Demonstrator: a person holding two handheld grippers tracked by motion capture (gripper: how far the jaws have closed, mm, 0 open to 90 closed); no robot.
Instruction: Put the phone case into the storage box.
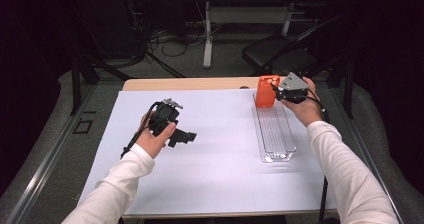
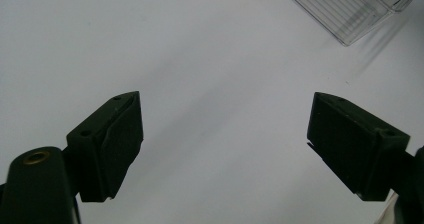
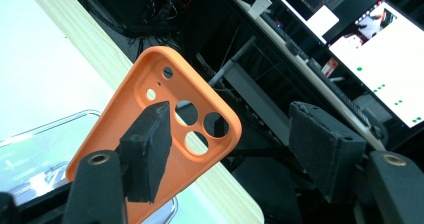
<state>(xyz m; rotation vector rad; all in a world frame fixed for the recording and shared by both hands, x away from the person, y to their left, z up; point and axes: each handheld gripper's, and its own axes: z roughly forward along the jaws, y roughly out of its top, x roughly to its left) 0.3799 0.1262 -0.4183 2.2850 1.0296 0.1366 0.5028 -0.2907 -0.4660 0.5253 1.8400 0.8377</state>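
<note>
An orange phone case (image 1: 266, 90) with camera cut-outs stands on end at the far end of a clear plastic tray (image 1: 275, 134). My right gripper (image 1: 276, 91) is just right of the case, held in a hand. In the right gripper view the case (image 3: 150, 94) lies behind the left pad (image 3: 147, 149), while the other pad stands well off it, so the right gripper (image 3: 230, 139) is open. The tray's end (image 3: 35, 149) shows below. My left gripper (image 1: 184, 136) rests low over the white sheet at mid-left, its jaws (image 2: 225, 134) wide apart with nothing between them.
A white sheet (image 1: 215, 154) covers the table, with a wooden strip (image 1: 190, 84) at the far edge. The tray corner (image 2: 350, 9) shows top right in the left gripper view. Beyond the table are a black chair (image 1: 275, 51), table legs, cables and lit screens (image 3: 380, 59).
</note>
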